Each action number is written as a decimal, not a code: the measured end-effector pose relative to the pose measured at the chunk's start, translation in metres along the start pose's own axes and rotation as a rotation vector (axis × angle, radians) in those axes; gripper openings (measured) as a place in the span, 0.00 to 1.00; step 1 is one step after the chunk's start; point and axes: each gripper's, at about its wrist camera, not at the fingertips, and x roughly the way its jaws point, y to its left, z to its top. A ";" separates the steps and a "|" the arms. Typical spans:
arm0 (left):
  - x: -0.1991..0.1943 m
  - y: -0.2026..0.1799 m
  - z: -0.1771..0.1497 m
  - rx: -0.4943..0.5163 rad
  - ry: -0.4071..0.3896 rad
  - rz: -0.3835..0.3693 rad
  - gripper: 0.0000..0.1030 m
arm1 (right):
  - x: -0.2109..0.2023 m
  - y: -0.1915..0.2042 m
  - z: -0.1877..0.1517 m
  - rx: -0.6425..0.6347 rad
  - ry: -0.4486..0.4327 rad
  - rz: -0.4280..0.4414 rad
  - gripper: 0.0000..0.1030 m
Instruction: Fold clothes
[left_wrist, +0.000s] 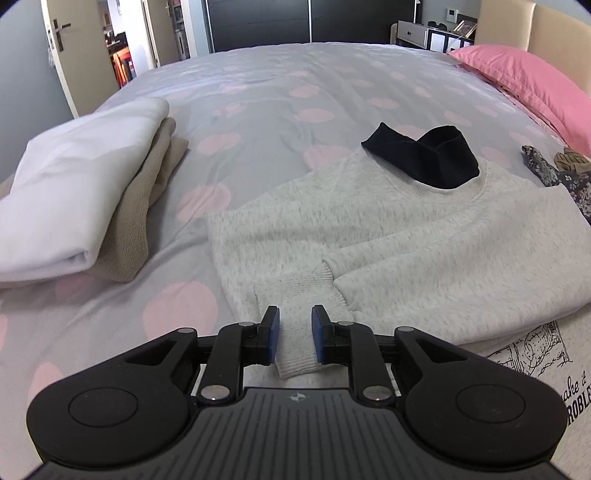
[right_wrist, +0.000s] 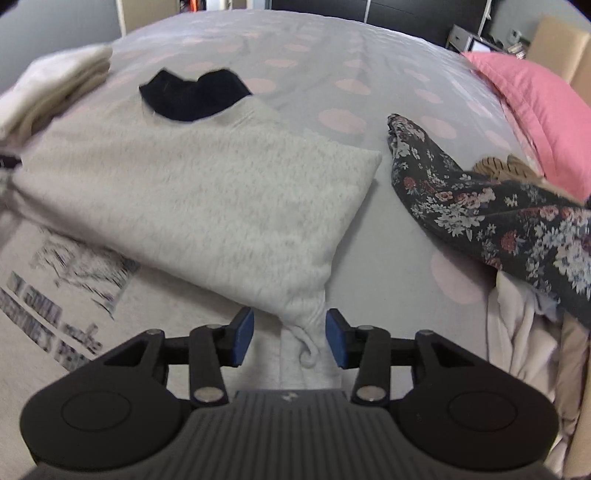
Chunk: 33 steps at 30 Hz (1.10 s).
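**Folding a grey sweatshirt on the bed**

Lying at the far left of the spotted duvet (left_wrist: 258, 96) is a stack of folded clothes (left_wrist: 74, 192), white on top, beige beneath. To its right the pale grey sweatshirt (left_wrist: 332, 221) is spread flat, both sleeves folded in, with a black garment (left_wrist: 424, 155) on its collar. The left gripper (left_wrist: 294, 338) stands near the ribbed cuff (left_wrist: 295, 291), its jaws apart on either side of it and not pinching. The right gripper (right_wrist: 290, 338) has its jaws apart around the bunched sleeve end. A printed shirt (right_wrist: 66, 306) lies under the sweatshirt. Further right sits a floral garment (right_wrist: 480, 210), then a pink pillow (right_wrist: 535, 103).
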 end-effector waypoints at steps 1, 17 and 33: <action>0.000 -0.001 0.000 -0.001 0.001 0.001 0.17 | 0.005 0.003 0.000 -0.021 0.004 -0.017 0.39; 0.023 -0.018 -0.006 0.075 0.072 -0.008 0.17 | 0.038 -0.024 -0.005 0.132 0.114 -0.046 0.12; -0.069 -0.032 -0.049 0.194 -0.010 -0.035 0.43 | -0.048 0.021 -0.021 0.082 -0.005 0.100 0.33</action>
